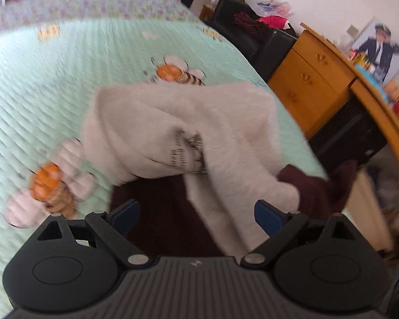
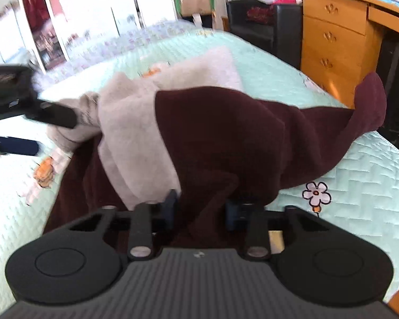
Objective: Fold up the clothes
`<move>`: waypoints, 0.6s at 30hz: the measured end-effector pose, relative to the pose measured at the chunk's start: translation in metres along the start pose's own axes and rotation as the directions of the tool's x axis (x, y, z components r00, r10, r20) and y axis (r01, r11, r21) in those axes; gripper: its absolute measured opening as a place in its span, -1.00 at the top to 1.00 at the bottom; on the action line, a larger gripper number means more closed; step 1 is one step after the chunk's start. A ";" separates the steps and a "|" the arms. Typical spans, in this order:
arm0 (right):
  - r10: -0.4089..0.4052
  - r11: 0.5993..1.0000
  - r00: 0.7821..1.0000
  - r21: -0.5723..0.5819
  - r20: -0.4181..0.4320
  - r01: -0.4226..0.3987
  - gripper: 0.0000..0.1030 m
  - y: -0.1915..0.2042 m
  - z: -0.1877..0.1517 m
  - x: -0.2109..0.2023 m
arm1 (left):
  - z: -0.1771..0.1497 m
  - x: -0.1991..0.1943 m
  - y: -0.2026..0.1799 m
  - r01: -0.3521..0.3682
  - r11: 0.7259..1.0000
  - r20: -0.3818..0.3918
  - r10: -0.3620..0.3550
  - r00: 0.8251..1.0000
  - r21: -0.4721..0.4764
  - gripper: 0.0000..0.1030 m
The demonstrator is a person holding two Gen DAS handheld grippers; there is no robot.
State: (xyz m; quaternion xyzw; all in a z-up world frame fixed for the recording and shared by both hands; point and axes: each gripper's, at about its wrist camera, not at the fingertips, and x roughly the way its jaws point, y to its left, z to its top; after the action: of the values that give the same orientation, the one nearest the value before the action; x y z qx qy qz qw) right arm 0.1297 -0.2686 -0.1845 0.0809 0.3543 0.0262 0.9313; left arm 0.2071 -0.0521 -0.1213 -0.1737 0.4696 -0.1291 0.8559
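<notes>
home bedroom: bed under a mint quilted bedspread [image 1: 53,101] with bee and flower motifs fills the centre; wooden drawer desk [image 2: 332,42] upper right; black armchair [image 1: 242,26] piled with clutter at top; framed portrait [image 1: 380,50] far right.

Daylight floods both my views, soft and even, with only faint shadow under the cloth just ahead of my jaws. Left of my right jaws the bedspread [image 2: 10,191] washes out to near white. Motion blur smears the bee print [image 1: 48,186] left of my left jaws. Fisheye bends the wooden desk [image 1: 332,79], far right, into an arc.
</notes>
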 end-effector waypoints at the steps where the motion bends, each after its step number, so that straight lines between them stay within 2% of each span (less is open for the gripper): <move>1: 0.002 1.000 1.000 -0.008 0.017 -0.002 0.52 0.000 -0.002 -0.004 | 0.002 0.007 0.003 0.031 0.998 -0.028 -0.032 0.999 -0.047 -0.87; 5: 0.026 0.999 0.997 -0.048 0.067 -0.023 0.61 0.003 -0.005 -0.018 | 0.011 0.032 0.008 0.110 0.972 -0.085 -0.130 0.988 -0.207 -0.87; 8: 0.050 0.997 0.995 -0.071 0.085 -0.044 0.63 0.010 -0.006 -0.027 | 0.015 0.037 0.007 0.114 0.970 -0.067 -0.131 0.989 -0.215 -0.85; 10: 0.065 0.995 0.993 -0.085 0.095 -0.057 0.65 0.016 -0.007 -0.034 | 0.018 0.039 0.006 0.114 0.970 -0.053 -0.128 0.990 -0.213 -0.47; 11: 0.076 0.994 0.992 -0.092 0.099 -0.067 0.65 0.019 -0.008 -0.038 | 0.020 0.041 0.005 0.114 0.971 -0.045 -0.126 0.991 -0.212 0.15; 12: 0.085 0.992 0.991 -0.099 0.099 -0.075 0.69 0.022 -0.008 -0.041 | 0.022 0.042 0.004 0.113 0.971 -0.038 -0.124 0.992 -0.212 0.54; 15: 0.099 0.987 0.990 -0.134 0.103 -0.084 0.71 0.031 -0.006 -0.050 | 0.026 0.046 0.003 0.113 0.971 -0.016 -0.119 0.993 -0.209 0.75; 18: 0.135 0.979 0.981 -0.171 0.137 -0.110 0.71 0.043 0.000 -0.063 | 0.023 0.006 0.003 0.131 0.977 0.114 -0.113 0.987 -0.169 0.78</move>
State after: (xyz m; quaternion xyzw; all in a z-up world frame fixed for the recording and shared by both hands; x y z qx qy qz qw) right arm 0.0825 -0.2326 -0.1358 0.0281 0.2752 0.1064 0.9551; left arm 0.2303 -0.0471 -0.1155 -0.2837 0.4226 -0.1302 0.8509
